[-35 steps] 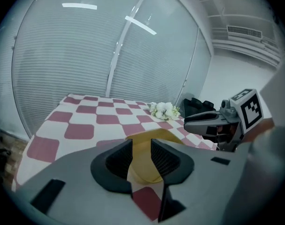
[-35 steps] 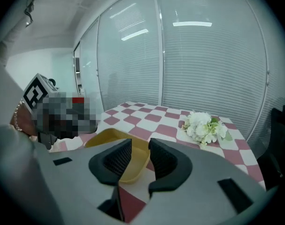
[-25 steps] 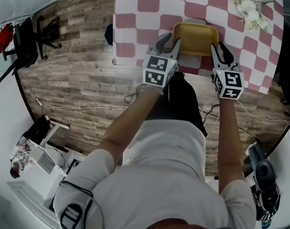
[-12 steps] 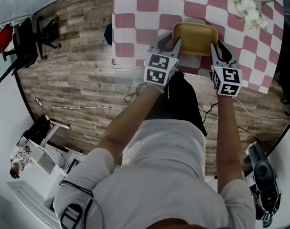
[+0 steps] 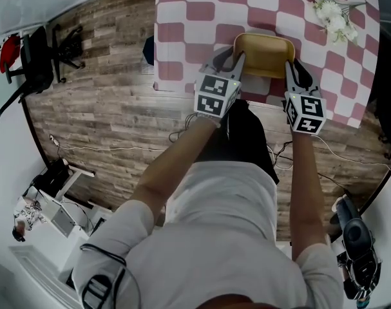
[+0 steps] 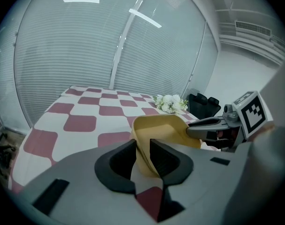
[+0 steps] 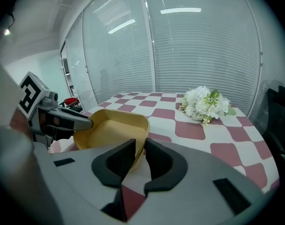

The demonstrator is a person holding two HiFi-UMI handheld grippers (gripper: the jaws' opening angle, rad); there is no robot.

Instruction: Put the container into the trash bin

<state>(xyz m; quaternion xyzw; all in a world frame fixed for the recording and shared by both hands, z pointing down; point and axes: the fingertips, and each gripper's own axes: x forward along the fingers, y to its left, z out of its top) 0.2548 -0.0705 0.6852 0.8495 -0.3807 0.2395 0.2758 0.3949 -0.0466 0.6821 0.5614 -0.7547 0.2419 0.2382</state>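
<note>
Now, your left tongs [image 5: 230, 58] are clenched on the container [image 5: 264, 53]. In the left gripper view, the jaws of the left tongs [image 6: 143, 153] stand close together with the thin yellow wall of the container [image 6: 166, 131] between them. Your right tongs [image 5: 295, 69] grasp it too. In the right gripper view, the jaws of the right tongs [image 7: 138, 156] pinch the rim of the container [image 7: 109, 132] at its opposite side.

In the head view, the left tongs hold the container at its 9 o'clock side and the right tongs at its 3 o'clock side. The container is a shallow yellow tray and it is empty inside. It is over the near edge of the worktop [image 5: 195, 11], which has a cloth of pink and white squares. Whether its bottom touches the cloth, I cannot tell.

White flowers [image 5: 333, 11] lie on the worktop at 2 o'clock from the container, well apart from it. A wooden floor [image 5: 105, 76] shows at 9 o'clock from the worktop.
</note>
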